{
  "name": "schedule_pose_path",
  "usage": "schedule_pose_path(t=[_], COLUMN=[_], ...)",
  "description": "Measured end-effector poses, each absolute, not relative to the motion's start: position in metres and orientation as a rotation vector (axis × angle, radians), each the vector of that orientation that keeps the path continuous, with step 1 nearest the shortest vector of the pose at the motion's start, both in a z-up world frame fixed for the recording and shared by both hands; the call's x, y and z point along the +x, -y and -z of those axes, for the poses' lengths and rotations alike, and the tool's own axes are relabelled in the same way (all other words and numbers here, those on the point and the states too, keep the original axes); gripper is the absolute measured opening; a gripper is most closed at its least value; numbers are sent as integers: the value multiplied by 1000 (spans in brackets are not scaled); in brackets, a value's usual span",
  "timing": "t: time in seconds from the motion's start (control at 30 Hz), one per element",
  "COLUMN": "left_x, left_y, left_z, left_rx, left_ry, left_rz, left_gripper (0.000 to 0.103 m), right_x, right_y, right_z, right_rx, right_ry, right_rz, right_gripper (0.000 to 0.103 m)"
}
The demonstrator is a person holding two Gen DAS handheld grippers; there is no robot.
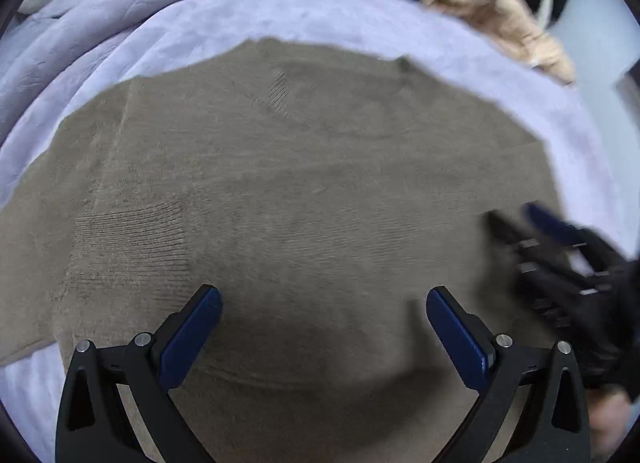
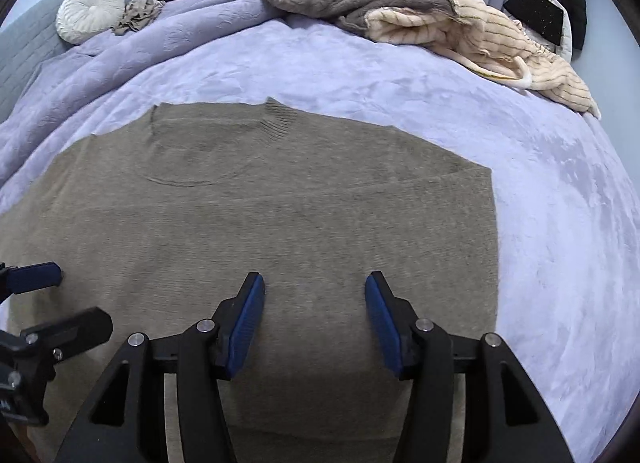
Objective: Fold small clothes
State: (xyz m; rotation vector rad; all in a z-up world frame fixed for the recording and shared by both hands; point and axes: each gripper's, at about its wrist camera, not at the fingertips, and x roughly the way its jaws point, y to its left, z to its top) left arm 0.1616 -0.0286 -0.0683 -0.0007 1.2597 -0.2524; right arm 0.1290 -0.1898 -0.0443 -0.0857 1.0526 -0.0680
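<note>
Both my left gripper (image 1: 324, 305) and right gripper (image 2: 315, 289) hang wide and empty over the near hem of the sweater (image 2: 280, 215), flat on the bed (image 2: 560, 223). A shallow pinch (soft knit) could catch one layer only.

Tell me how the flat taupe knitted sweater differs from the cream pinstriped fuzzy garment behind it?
The taupe knitted sweater lies spread flat and smooth near both grippers; the cream pinstriped fuzzy garment sits crumpled in a heap at the far edge. The sweater is plain; the cream garment carries thin dark stripes. Both rest on the lavender plush blanket.
</note>
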Motion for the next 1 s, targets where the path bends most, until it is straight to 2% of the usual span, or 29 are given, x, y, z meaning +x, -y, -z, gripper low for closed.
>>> schedule_pose_path(t=[0.2,0.37,0.53,0.7,1.0], left_x=[159,163,160,138,88], left_y=[14,7,20,13,-3], left_z=[63,58,66,53,64], left_rx=[53,-94,41,3,45], left_ry=[-1206,-1229,-1229,-1207,-1239], left_rz=[201,218,177,187,185], left_gripper=[103,103,103,103,103], right_x=[131,110,102,78,22], right_y=[235,198,170,171,147], right_z=[35,31,49,31,46], right_rx=[17,-7,-149,-55,-38], right_ry=[-1034,-1016,-1044,-1034,-1121], right_rz=[132,28,49,46,20], right_gripper=[62,68,76,76,79])
